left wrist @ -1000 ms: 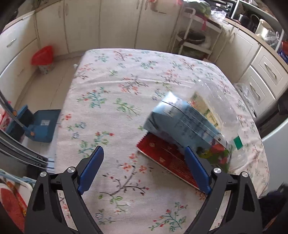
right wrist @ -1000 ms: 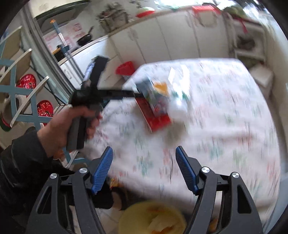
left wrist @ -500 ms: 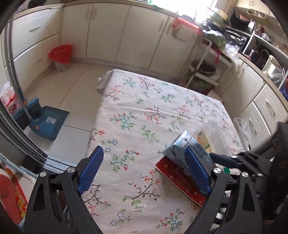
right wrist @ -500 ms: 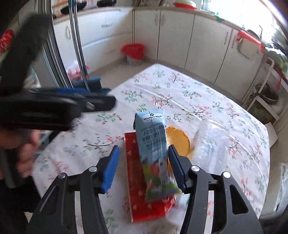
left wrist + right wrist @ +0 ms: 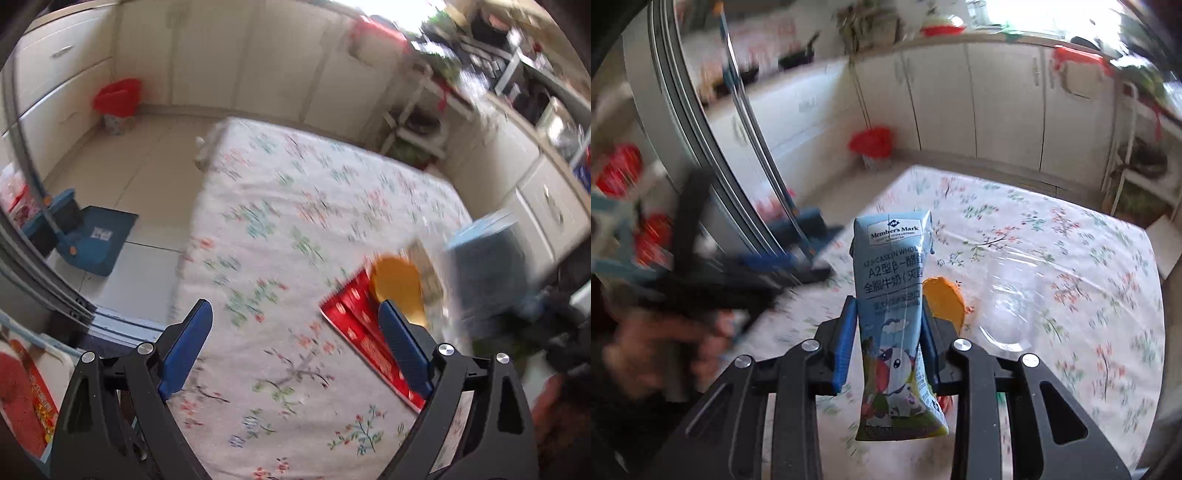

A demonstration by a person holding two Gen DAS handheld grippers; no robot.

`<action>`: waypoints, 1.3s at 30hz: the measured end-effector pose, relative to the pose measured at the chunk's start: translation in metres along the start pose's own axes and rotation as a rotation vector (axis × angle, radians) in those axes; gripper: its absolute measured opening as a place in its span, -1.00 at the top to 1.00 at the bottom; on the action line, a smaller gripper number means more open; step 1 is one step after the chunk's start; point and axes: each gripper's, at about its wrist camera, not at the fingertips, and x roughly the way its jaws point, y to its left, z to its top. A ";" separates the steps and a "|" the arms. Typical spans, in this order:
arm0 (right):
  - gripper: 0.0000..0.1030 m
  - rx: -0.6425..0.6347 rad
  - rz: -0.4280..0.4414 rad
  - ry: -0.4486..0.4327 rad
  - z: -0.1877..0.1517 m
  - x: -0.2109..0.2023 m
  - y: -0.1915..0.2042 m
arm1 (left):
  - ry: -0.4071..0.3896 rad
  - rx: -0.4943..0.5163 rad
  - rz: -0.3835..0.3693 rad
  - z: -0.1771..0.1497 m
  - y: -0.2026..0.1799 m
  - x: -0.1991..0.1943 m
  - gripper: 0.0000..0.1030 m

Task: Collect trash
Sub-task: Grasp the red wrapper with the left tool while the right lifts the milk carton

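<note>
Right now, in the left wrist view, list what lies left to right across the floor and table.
Blue dustpan → floral tablecloth → red packet → orange lid → blue milk carton.

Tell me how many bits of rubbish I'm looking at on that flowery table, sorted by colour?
Blue: 1, the milk carton, pinched in the right hand-held gripper
Red: 1, the flat wrapper
Orange: 1, the round lid
Clear: 1, the crumpled plastic container
Total: 4
</note>
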 end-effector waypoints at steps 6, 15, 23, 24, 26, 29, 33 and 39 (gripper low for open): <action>0.37 0.178 0.032 -0.062 -0.043 -0.053 -0.042 | 0.112 0.187 -0.101 -0.021 -0.056 0.031 -0.75; 0.37 0.260 0.073 -0.093 -0.063 -0.068 -0.059 | 0.148 0.190 -0.050 -0.033 -0.094 0.058 -0.82; 0.36 0.274 0.110 -0.099 -0.075 -0.078 -0.065 | 0.125 0.197 0.072 -0.030 -0.113 0.073 -0.84; 0.36 0.275 0.112 -0.102 -0.076 -0.079 -0.066 | 0.123 0.226 0.107 -0.032 -0.117 0.075 -0.84; 0.36 0.278 0.113 -0.107 -0.077 -0.081 -0.067 | 0.101 0.294 0.154 -0.037 -0.126 0.079 -0.77; 0.36 0.288 0.111 -0.114 -0.079 -0.085 -0.070 | 0.081 0.309 0.127 -0.038 -0.121 0.071 -0.40; 0.36 0.309 0.109 -0.127 -0.084 -0.091 -0.076 | 0.061 0.301 0.111 -0.039 -0.105 0.060 0.42; 0.36 0.298 0.120 -0.137 -0.088 -0.097 -0.067 | 0.062 0.231 0.034 -0.048 -0.080 0.042 0.92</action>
